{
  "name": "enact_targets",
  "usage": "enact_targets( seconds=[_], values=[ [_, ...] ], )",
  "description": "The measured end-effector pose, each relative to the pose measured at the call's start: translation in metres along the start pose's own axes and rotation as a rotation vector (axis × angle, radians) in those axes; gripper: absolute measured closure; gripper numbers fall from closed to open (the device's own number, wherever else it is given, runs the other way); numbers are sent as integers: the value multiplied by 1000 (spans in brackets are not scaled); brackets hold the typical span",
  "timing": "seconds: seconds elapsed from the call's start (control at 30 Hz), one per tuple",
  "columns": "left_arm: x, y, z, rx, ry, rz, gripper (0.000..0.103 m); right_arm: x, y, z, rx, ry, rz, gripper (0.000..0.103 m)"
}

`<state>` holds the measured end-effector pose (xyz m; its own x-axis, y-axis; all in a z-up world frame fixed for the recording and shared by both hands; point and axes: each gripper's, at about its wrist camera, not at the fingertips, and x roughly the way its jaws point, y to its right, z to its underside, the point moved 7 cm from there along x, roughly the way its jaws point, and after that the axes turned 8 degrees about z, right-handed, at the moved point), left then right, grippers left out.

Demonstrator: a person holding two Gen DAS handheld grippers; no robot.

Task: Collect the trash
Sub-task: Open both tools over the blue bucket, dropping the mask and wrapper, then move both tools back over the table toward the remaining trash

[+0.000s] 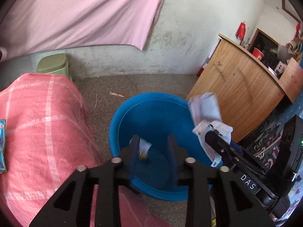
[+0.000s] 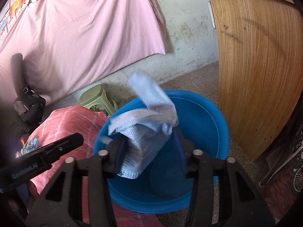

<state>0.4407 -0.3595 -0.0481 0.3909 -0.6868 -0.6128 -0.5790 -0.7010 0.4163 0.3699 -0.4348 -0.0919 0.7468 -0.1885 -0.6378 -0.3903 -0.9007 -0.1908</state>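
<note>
Left wrist view, left gripper (image 1: 153, 147) jaws parted over blue tub (image 1: 121, 117), small wrapper (image 1: 144, 148) loose against the left finger, right wrist view, right gripper (image 2: 149, 151) spread wide, pale blue mask (image 2: 145, 128) between fingers, touching only the left one, above tub.

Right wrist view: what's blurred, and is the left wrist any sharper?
Right wrist view: the pale blue cloth is motion-smeared at its top; the blue basin stays sharp. Left wrist view: the small wrapper between the jaws is blurred too; the wooden cabinet bows from fisheye distortion.
</note>
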Motion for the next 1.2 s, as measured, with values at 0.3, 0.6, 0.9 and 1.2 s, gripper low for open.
enact_targets(
  seconds=[0.3,0.6,0.9,1.2],
  values=[
    [-46,-13,8,7,109,-44,67,-11,-7,-8,-35,60,8,3],
    [-127,-35,15,30,319,-171,47,-68,-47,-22,-111,272,-69,0],
    [-245,-78,32,8,543,-352,3,-132,-112,-22,-150,447,-234,0],
    [-333,-112,70,30,659,-511,3,-177,-190,1,-218,538,-397,0]
  ],
)
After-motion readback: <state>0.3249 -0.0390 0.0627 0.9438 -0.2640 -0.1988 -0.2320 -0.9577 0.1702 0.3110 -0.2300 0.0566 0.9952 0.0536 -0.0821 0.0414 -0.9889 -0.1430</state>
